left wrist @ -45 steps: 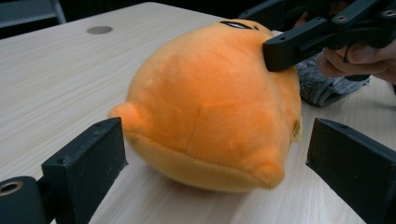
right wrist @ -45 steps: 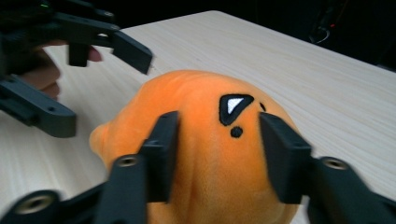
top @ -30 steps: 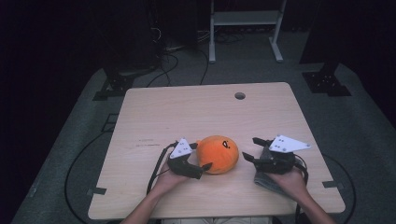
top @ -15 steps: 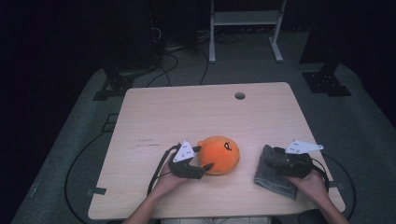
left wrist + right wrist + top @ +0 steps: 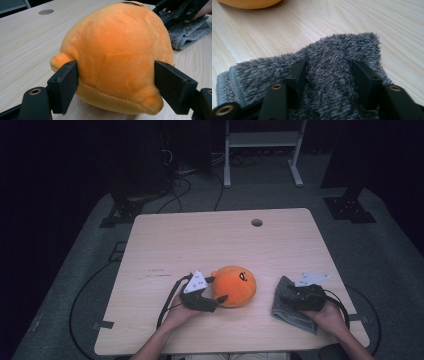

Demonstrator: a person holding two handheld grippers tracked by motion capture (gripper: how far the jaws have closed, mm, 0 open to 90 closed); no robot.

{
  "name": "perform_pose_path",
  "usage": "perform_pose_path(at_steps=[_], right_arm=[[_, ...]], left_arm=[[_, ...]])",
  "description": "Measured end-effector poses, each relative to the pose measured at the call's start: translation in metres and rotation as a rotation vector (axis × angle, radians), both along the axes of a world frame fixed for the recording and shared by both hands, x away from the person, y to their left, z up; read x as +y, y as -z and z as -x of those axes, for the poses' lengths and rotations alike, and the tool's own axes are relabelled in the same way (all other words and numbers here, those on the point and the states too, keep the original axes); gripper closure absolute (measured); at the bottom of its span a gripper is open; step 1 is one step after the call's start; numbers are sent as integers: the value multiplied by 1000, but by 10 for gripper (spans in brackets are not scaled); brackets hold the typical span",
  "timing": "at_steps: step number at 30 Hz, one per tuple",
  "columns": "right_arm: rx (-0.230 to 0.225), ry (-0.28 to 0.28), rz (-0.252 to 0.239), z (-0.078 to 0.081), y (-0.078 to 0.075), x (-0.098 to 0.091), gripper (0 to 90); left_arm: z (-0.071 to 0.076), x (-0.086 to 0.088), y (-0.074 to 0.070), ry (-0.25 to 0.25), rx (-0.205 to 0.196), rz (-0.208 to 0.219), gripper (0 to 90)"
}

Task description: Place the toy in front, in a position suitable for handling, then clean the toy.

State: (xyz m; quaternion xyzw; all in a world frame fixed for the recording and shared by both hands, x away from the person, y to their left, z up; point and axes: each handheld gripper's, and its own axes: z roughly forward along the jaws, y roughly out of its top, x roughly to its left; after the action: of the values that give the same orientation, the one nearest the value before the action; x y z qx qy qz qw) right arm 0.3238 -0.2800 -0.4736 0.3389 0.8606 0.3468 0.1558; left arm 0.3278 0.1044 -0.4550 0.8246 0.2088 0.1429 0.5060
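Plush toy: the orange plush toy (image 5: pixel 234 286) sat on the near middle of the table (image 5: pixel 210 240), its dark face marks turned up and to the far right, in the same spot as a second before.
Left gripper: my left gripper (image 5: pixel 214 290) was at the toy's left side with one jaw on its far flank and one on its near flank; in the left gripper view both pads pressed into the plush (image 5: pixel 117 57), so I was grasping it. The jaws had just been closing; a second earlier they stood wider around the toy.
Left hand: it kept its place beside the toy, as in both earlier frames.
Towel: the grey towel (image 5: pixel 292 310) lay crumpled near the table's near right edge, well apart from the toy.
Right gripper: my right gripper (image 5: pixel 285 295) had come down from above the table onto the towel. Its jaws had just been closing, and in the right gripper view a raised ridge of towel (image 5: pixel 329 72) was pinched between the two pads, so I was grasping the towel.
Right hand: it had shifted rightward and lower than a second earlier.
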Motion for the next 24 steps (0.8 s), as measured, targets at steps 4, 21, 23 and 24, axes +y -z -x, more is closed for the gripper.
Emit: perform_pose_path(at_steps=[4,21,23,24], right_arm=[[-26,-31,6,4,1,2,779],[-215,-256,-250,13,-63,60,796],[-216,-285,-234,11,-60,72,796],[-216,-300,-234,11,-58,79,796]], left_arm=[[1,0,0,1,-3,-6,218],[-2,-1,-1,13,10,-27,272],[-3,-1,-1,17,14,-27,277],[-4,-1,-1,17,20,-26,282]])
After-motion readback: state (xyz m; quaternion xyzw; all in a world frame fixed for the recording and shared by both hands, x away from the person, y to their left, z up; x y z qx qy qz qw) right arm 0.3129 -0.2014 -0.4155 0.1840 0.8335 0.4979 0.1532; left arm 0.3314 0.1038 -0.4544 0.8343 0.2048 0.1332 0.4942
